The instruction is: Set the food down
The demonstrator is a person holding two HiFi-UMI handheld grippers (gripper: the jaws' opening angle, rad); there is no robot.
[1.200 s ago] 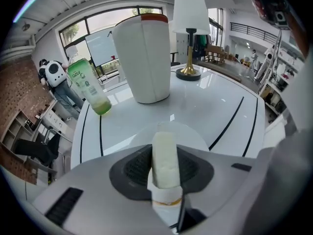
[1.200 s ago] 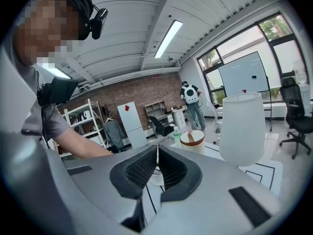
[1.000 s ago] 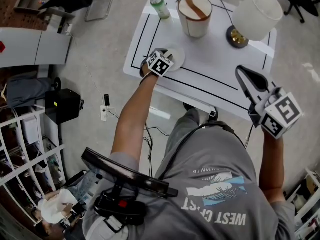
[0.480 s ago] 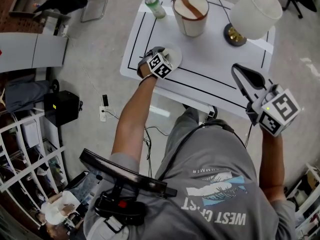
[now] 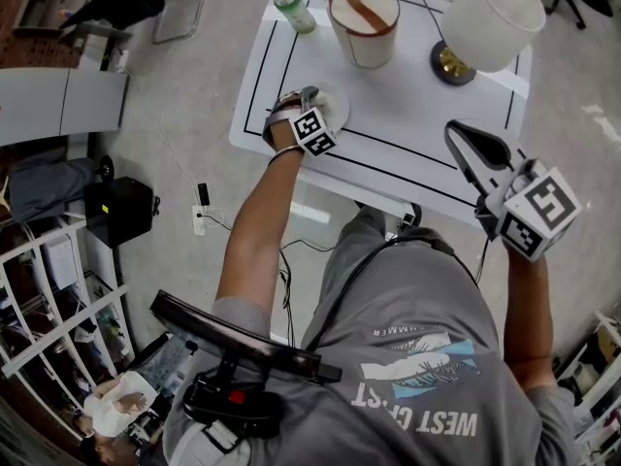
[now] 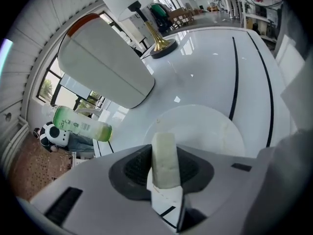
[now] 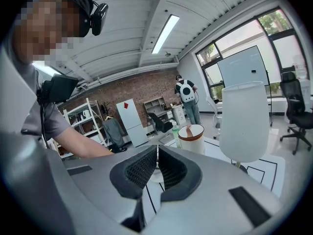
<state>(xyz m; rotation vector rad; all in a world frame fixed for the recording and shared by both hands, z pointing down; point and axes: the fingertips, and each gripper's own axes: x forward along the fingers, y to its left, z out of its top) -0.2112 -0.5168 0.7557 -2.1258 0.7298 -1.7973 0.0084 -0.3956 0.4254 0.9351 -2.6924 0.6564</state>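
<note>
Left gripper (image 6: 165, 168) is rolling above white plate (image 6: 215, 131), upper middle | pinching food strip (image 6: 164, 148), readying to set down | right gripper (image 7: 157, 168) pressed together, empty, idling

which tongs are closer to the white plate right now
Left. The left tongs hang just over the white plate, gripping a pale piece of food; the right tongs are shut and empty, back by the table's near right corner.
</note>
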